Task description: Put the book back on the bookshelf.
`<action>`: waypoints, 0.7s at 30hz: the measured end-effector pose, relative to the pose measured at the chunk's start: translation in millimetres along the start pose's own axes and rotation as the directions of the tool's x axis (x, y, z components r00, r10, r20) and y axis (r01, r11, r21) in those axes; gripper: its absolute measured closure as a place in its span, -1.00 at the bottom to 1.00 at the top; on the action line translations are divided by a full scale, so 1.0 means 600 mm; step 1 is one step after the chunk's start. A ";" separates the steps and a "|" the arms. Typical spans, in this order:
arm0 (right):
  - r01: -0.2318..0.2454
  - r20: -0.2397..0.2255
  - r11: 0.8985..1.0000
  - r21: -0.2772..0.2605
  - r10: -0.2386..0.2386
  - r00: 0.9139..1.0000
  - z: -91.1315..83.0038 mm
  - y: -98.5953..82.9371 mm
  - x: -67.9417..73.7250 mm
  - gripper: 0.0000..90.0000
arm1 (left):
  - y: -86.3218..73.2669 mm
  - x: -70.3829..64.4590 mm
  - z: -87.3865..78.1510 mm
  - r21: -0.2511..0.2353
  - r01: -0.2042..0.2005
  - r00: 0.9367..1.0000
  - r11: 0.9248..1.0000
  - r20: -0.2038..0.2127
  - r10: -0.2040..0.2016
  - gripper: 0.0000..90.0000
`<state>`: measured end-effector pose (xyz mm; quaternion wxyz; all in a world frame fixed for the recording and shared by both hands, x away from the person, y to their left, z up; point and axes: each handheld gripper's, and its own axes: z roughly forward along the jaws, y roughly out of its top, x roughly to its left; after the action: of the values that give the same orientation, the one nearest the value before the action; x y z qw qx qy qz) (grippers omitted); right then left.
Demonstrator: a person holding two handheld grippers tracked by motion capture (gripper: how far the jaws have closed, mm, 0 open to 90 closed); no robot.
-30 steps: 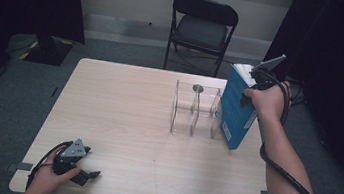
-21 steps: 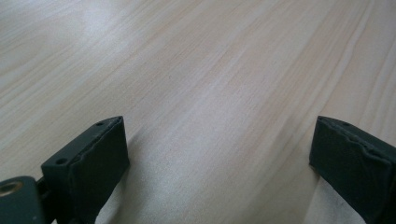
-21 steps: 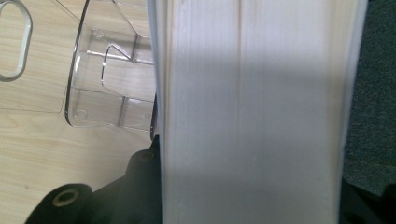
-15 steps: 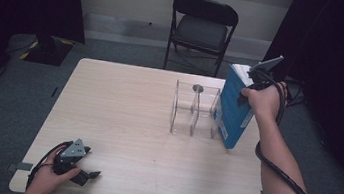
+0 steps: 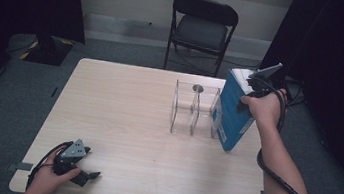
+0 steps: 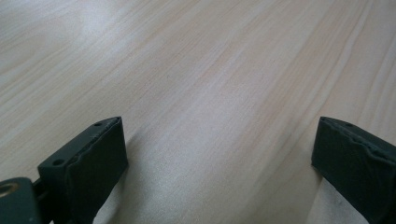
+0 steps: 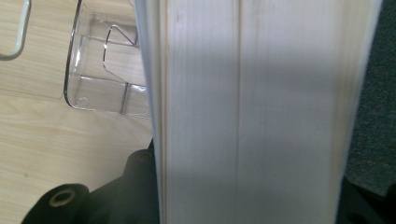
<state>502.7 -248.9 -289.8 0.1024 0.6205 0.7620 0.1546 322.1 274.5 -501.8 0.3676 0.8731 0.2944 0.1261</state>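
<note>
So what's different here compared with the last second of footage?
The blue book, clamped in the right tool, has shifted slightly left toward the clear rack, its lower end close against it. The left tool stayed open on the table.

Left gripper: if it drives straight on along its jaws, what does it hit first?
Most likely the light wooden table. The left gripper, open, angles down at bare tabletop; nothing else lies ahead, though depth is unclear.
</note>
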 end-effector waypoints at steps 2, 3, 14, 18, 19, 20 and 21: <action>0.006 0.003 1.000 0.002 -0.006 1.000 0.000 0.000 0.000 0.33 | 0.000 0.000 0.000 0.002 -0.003 1.000 1.000 -0.003 0.003 -0.95; 0.006 -0.003 1.000 0.003 -0.006 1.000 0.001 0.000 0.000 0.32 | 0.001 0.000 0.001 0.002 -0.005 1.000 1.000 0.003 0.005 -0.96; 0.004 0.013 1.000 0.013 -0.004 1.000 0.017 0.021 0.011 0.35 | 0.002 -0.001 0.002 0.007 -0.005 1.000 1.000 0.002 0.005 -1.00; -0.013 0.019 1.000 -0.008 0.013 1.000 0.016 0.018 0.011 0.37 | 0.002 -0.001 0.002 0.008 -0.005 1.000 1.000 0.002 0.005 -1.00; -0.013 0.019 1.000 -0.008 0.013 1.000 0.016 0.018 0.011 0.37 | 0.002 -0.001 0.002 0.008 -0.005 1.000 1.000 0.002 0.005 -1.00; -0.021 0.027 1.000 -0.021 0.021 0.999 0.015 0.015 0.011 0.37 | 0.002 -0.001 0.002 0.007 -0.004 1.000 1.000 0.002 0.004 -1.00; -0.024 0.024 0.999 -0.023 0.025 0.999 0.015 0.015 0.011 0.37 | 0.002 -0.001 0.002 0.007 -0.004 1.000 1.000 0.002 0.004 -1.00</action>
<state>512.7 -240.0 -294.5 0.1165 0.6305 0.7512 0.1569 322.8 272.9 -502.0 0.3645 0.8752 0.2926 0.1248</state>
